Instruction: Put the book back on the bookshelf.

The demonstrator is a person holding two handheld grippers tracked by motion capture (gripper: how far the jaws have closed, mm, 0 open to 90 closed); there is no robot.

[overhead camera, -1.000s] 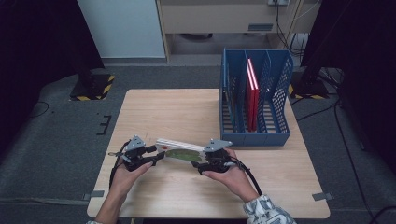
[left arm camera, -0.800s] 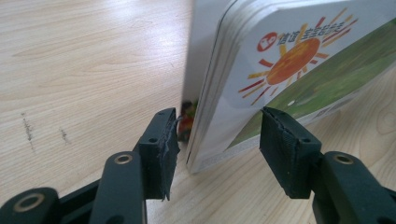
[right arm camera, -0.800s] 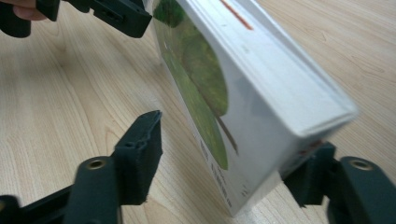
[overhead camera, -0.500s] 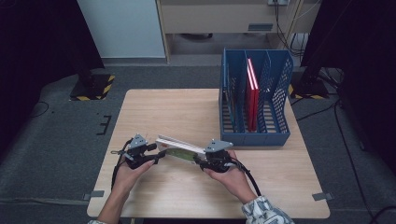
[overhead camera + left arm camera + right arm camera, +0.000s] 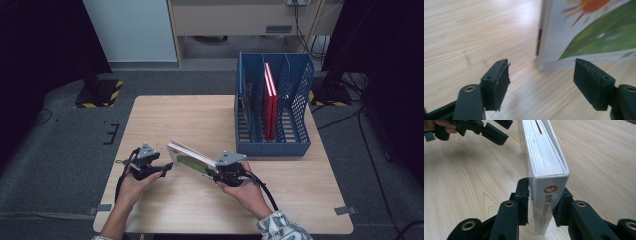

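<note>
A white picture book [image 5: 191, 159] with a green and orange cover is lifted at its left end above the wooden table [image 5: 200, 120]. My right gripper [image 5: 218, 175] is shut on the book's spine end [image 5: 546, 202], jaws pressed to both covers. My left gripper [image 5: 167, 169] stands open just off the book's left corner [image 5: 554, 62], touching nothing; its pads [image 5: 496, 82] are wide apart over bare wood. In the right gripper view the left gripper [image 5: 494, 132] sits at the top left, beside the book's far end.
A blue mesh file rack [image 5: 272, 107] stands at the table's back right, holding a red book [image 5: 270, 100] upright in a middle slot. Cables trail from both grippers toward the front edge. Grey floor surrounds the table.
The book's left end has risen and the book has tilted more steeply in the right gripper. The left gripper has come off the book and now stands open beside it.
</note>
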